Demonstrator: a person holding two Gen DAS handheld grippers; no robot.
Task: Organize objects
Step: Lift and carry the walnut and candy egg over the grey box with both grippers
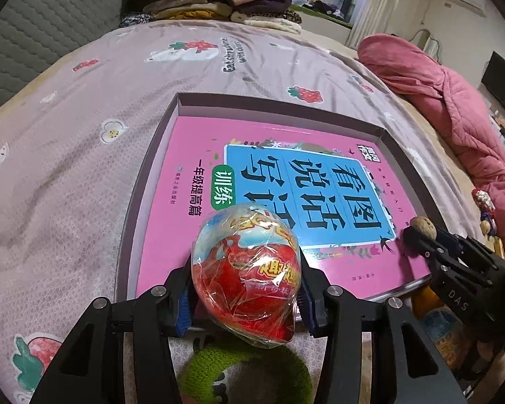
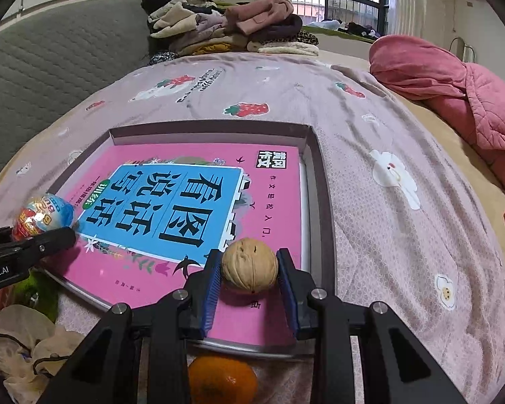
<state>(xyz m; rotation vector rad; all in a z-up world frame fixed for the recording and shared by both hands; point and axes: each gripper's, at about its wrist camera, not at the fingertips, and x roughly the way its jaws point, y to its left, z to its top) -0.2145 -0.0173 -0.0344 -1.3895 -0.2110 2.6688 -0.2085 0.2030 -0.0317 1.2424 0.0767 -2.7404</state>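
Orange (image 2: 222,382) nr lens on strawberry-print bedspread (image 2: 387,141); bedroom.

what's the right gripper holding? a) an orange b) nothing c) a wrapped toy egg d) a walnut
d: the walnut sits pinched between the right gripper fingers above the pink book; the orange lies loose on the bed below.

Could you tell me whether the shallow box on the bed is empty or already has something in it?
Not empty: the box holds a pink book lying flat, cover up, filling most of its floor.
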